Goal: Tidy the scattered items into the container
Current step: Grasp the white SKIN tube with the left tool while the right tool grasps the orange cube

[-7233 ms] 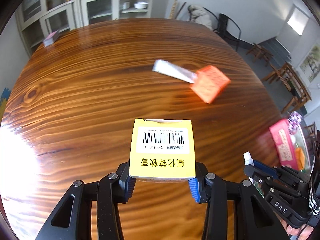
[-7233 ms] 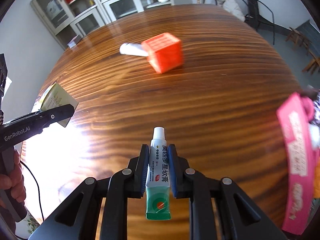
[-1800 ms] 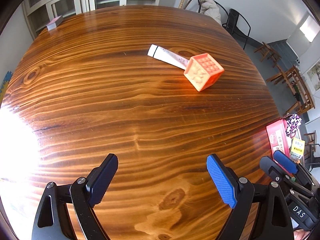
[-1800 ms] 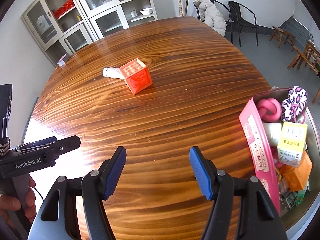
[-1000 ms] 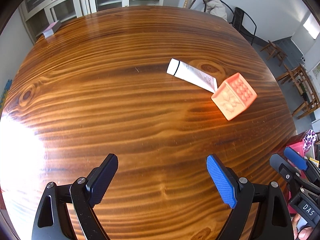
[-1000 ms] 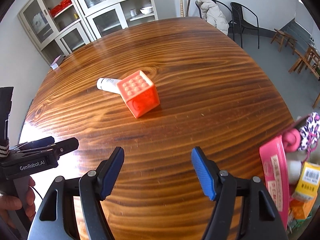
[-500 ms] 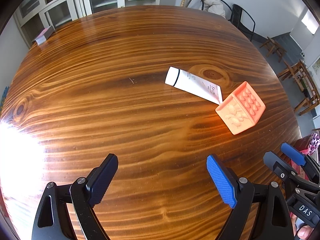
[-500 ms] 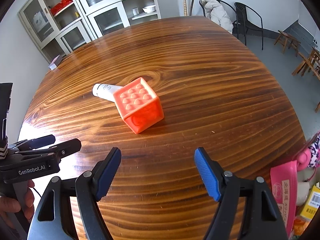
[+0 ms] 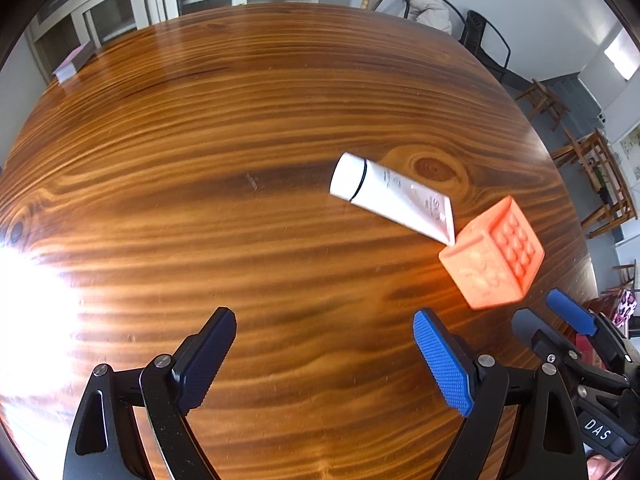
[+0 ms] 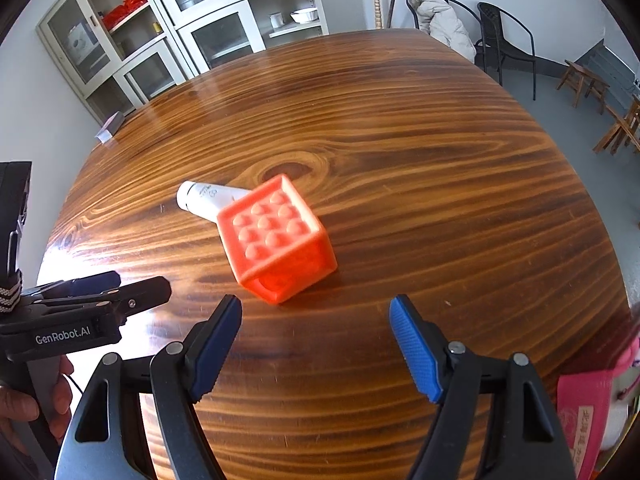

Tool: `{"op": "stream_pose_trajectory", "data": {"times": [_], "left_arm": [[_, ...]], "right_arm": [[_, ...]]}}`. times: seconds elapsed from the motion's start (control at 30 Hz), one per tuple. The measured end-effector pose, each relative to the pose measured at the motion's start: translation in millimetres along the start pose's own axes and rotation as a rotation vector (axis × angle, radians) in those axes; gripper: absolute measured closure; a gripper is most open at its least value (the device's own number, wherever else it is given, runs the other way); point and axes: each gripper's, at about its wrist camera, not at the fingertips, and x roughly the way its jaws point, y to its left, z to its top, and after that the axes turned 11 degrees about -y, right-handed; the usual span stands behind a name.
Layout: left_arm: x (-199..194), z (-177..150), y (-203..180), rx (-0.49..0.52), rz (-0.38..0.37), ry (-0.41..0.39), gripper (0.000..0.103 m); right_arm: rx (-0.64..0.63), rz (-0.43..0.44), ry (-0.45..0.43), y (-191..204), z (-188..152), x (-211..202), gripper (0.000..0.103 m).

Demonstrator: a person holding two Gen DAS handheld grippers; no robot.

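The left gripper (image 9: 324,354) stands wide open above the table (image 9: 208,152), with nothing between its blue pads. The right gripper (image 10: 316,344) is likewise wide apart and holds nothing; only bare wood shows between its pads, and the orange cube (image 10: 278,238) lies just beyond its tips. Two loose items remain on the table: one orange cube and one white tube (image 9: 394,200). The tube lies flat, its crimped end touching or just beside the cube; contact cannot be confirmed. The left wrist view shows the tube at full length, cap pointing away from the cube, with faint print that is too small to read. In the right wrist view the cube hides most of the tube, leaving only the capped end in sight, but it shows the cube's top face with nine raised bumps in three rows of three. The same view shows a pink packet (image 10: 584,416) with unreadable printed characters at the lower right edge; the container itself cannot be made out. Each view catches the other gripper at its edge: "DAS" is legible on the right one, "GenRobot.AI" on the left one, which a hand (image 10: 24,404) grips. One small stack of cards (image 9: 74,63) sits at the far table edge. A glass-fronted cabinet (image 10: 160,28) and two black chairs stand behind.
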Motion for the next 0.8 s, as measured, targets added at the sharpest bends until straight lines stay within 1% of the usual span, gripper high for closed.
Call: {"op": "stream_pose_trajectory", "data": {"times": [0.2,0.33,0.47,0.57,0.63,0.73,0.8], "left_arm": [[7,20,0,0.037,-0.015,-0.026,0.011],[14,32,-3,0.135,-0.012,-0.053,0.011],[24,43,-10,0.274,-0.010,-0.073,0.011],[29,47,-16,0.361,-0.031,-0.079,0.011],[33,50,-20,0.414,-0.058,-0.081,0.011],[43,56,-24,0.463,-0.117,-0.064,0.011],[50,60,-27,0.484,-0.141,-0.047,0.011]], "right_arm": [[-0.025,0.027,-0.005,4,7,9,0.022],[-0.023,0.031,0.001,4,8,15,0.022],[-0.020,0.032,0.005,4,9,18,0.022],[-0.023,0.033,0.007,5,9,19,0.022],[-0.037,0.026,0.002,6,9,19,0.022],[-0.051,0.028,-0.001,10,10,19,0.022],[-0.053,0.031,0.000,11,10,19,0.022]]}}
